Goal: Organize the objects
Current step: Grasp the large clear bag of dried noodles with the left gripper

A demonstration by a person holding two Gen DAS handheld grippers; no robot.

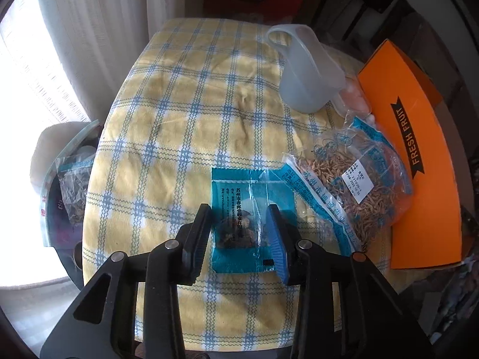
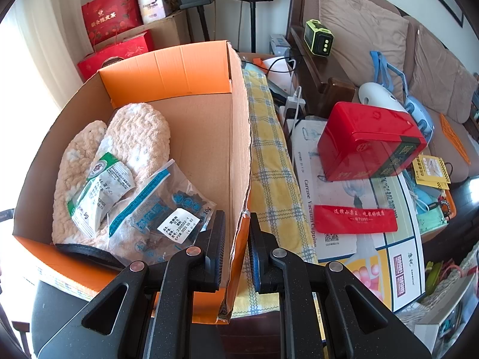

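A small teal packet [image 1: 239,185] with dark contents lies flat on the yellow checked tablecloth [image 1: 194,104]. My left gripper [image 1: 239,209] points down over it, jaws astride its dark lump; the packet looks undeformed. To its right lies a clear bag of dried brown strands [image 1: 359,185] against the orange "FRESH FRUIT" box [image 1: 419,164]. My right gripper [image 2: 236,224] is shut on that box's cardboard side wall [image 2: 236,149]. Inside the box lie fluffy peach mitts [image 2: 134,137], a green-white sachet [image 2: 101,188] and a clear blue-printed bag [image 2: 167,209].
A translucent plastic jug [image 1: 308,71] stands at the table's far right. A zip bag of dried herbs [image 1: 71,191] sits off the table's left edge. Right of the box are a red tin [image 2: 368,140], a cupping-set carton [image 2: 344,209], cables and a sofa.
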